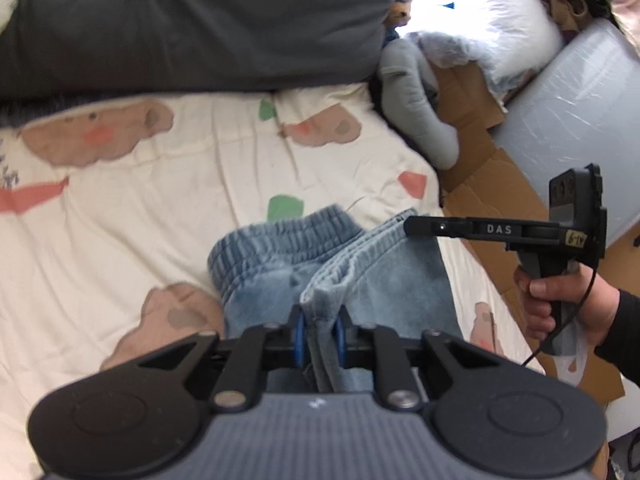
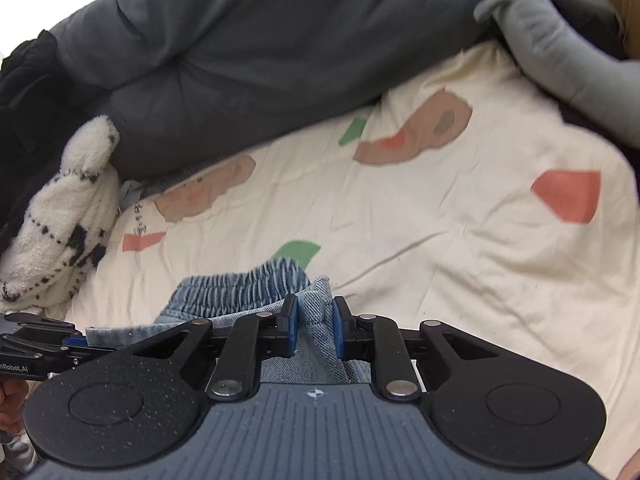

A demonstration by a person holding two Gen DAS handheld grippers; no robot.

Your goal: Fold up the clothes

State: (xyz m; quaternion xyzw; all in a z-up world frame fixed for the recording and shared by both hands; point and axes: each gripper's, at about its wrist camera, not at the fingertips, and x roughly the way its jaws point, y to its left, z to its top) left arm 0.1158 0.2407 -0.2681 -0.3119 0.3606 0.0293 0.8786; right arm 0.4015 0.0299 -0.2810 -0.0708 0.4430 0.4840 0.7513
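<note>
left claw (image 1: 320, 330): pinching a bunched fold of the denim shorts (image 1: 280, 248), blue pads tight on the cloth.
right claw (image 2: 314, 326): pinching the denim shorts' far edge near the elastic waistband (image 2: 244, 280).
shorts location: on the cream printed bedsheet (image 1: 160, 200), near the bed's edge, lifted at both grips.
risk: thick bunch in the left claw could slip out if tension is uneven; the fold would land skewed.
risk 2: layers gathered unevenly, so the crease may be off-line.
around: grey duvet (image 1: 200, 20) behind, plush toy (image 2: 60, 216) at left, grey bolster (image 1: 416, 112) at right.
obstruction: none on the sheet ahead; cardboard (image 1: 480, 184) beside the bed.
</note>
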